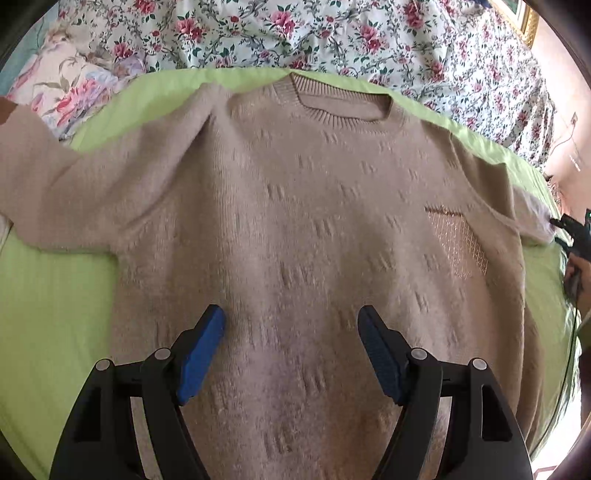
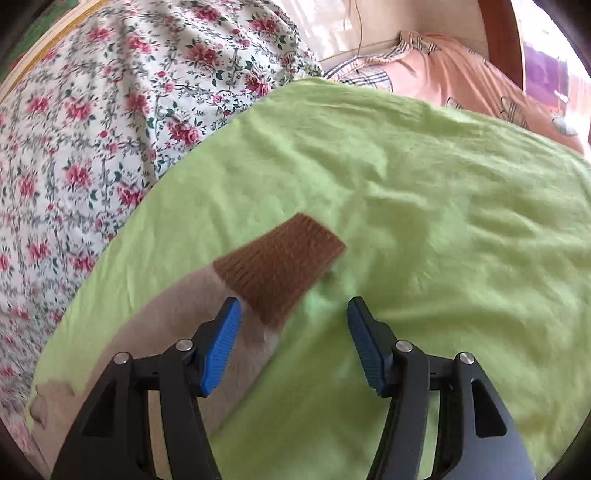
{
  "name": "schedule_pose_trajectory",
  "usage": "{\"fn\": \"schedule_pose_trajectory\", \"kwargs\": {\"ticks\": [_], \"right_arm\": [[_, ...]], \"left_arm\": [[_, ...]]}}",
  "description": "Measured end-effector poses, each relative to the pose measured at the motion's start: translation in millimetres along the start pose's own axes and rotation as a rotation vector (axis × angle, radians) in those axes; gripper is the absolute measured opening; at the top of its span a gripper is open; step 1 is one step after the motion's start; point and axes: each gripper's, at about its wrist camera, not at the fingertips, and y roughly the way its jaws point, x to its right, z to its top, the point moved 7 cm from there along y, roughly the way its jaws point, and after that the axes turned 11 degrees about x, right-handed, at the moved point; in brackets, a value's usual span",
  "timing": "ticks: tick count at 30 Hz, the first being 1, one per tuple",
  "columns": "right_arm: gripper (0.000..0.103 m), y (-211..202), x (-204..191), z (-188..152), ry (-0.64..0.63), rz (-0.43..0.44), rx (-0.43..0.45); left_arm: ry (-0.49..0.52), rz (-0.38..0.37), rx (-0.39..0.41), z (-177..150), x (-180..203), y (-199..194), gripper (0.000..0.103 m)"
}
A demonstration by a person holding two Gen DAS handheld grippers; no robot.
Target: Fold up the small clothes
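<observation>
Left wrist view looks down on a green sheet [image 1: 44,295] spread over the bed, with a floral quilt [image 1: 332,33] bunched along its far edge. Flat on that sheet lies a beige knitted sweater [image 1: 295,221], face up, collar toward the quilt, one sleeve stretched out to the picture's left and the other reaching toward the right edge. On the chest toward that right sleeve is a glittery pocket patch [image 1: 458,243].

Above the sweater's lower body hangs the left gripper [image 1: 291,325], its blue pads wide apart with nothing between them. At the sweater's far right sleeve end a dark shape appears, perhaps the other tool, too blurred to say.

From the right wrist view, the right gripper [image 2: 293,314] stands released over the sheet, just beside the sleeve's brown ribbed cuff [image 2: 280,269]; the left pad sits near the cuff's edge without clamping it.
</observation>
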Motion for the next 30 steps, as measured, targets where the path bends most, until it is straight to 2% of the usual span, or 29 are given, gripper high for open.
{"fn": "schedule_pose_trajectory", "kwargs": {"ticks": [1,2,4,6,9,11,13,17,20,23,26,30], "right_arm": [[0.03,1.7,-5.2,0.7,-0.01,0.012,-0.001],[0.007,-0.1,-14.7,-0.1,-0.023,0.023,-0.009],[0.007,-12.2,-33.9,0.7,-0.043,0.058,0.024],[0.007,-36.7,-66.8,-1.8,-0.086,0.136,0.061],[0.007,-78.5,-130.8,-23.5,-0.145,0.304,0.054],[0.007,-107.0,-186.0,-55.8,-0.184,0.447,0.001],[0.007,-125.7,-226.8,-85.4,-0.199,0.551,-0.053],[0.007,-166.0,-331.4,-174.0,-0.213,0.794,-0.235],[0.007,-184.6,-391.2,-236.9,-0.253,0.892,-0.339],[0.007,-196.5,-440.0,-303.1,-0.29,0.953,-0.453],[0.007,-202.0,-474.3,-363.7,-0.354,0.966,-0.536],[0.012,-200.1,-490.6,-411.2,-0.376,0.975,-0.633]], "left_arm": [[0.002,-0.001,0.001,-0.8,0.1,-1.2,0.075],[0.004,-0.001,0.003,-1.2,0.7,-2.2,0.075],[0.0,-0.008,0.006,-1.6,0.9,-4.4,0.075],[-0.008,-0.016,0.009,-2.6,1.5,-6.6,0.075],[-0.016,-0.033,0.013,-3.7,2.4,-10.0,0.075],[-0.025,-0.041,0.017,-6.2,1.5,-14.4,0.075],[-0.037,-0.053,0.023,-8.3,-1.7,-20.1,0.075],[-0.071,-0.072,0.041,-11.3,-11.4,-31.7,0.077],[-0.095,-0.089,0.047,-13.1,-18.8,-37.0,0.077],[-0.115,-0.1,0.053,-12.8,-25.7,-38.1,0.077],[-0.136,-0.12,0.054,-10.9,-31.4,-36.0,0.078],[-0.14,-0.151,0.049,-3.2,-27.9,-23.6,0.079]]}}
